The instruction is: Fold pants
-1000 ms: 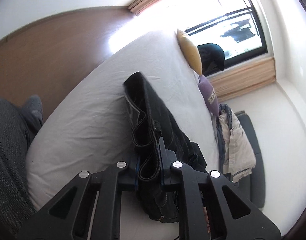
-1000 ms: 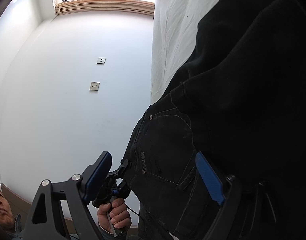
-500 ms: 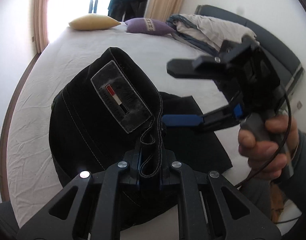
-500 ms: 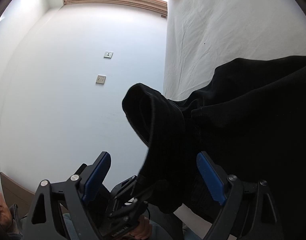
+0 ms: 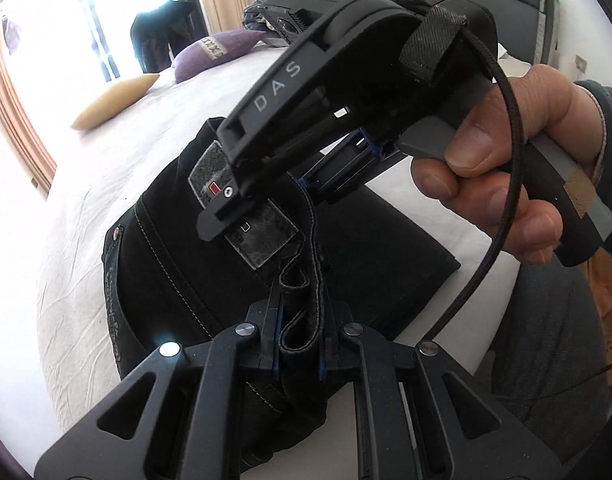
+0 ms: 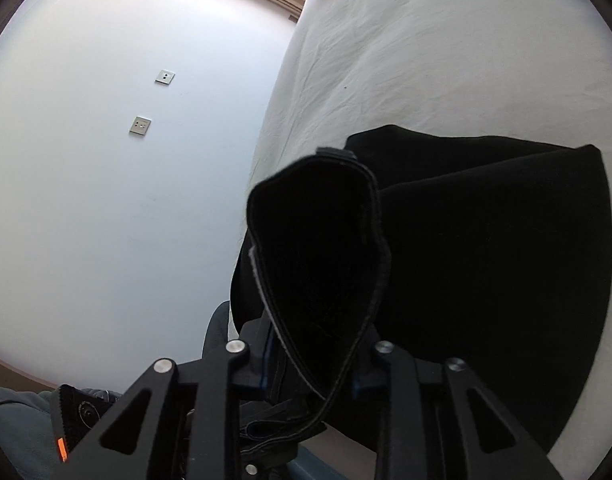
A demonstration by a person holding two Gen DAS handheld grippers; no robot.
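left wrist: left gripper (image 5: 300,354) clamped on bunched waistband of black denim pants (image 5: 178,264), draped on white sheet (image 5: 90,184), probably for folding over. right wrist: right gripper (image 6: 312,364), jaws just closing, pinching stiff stitched waistband loop (image 6: 318,248) to share the lift.

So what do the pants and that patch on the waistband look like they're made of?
The pants look like black denim: matte, heavy weave with pale contrast stitching and a metal rivet. The patch looks like grey leather or an imitation of it, textured with a slight sheen; which one cannot be told.
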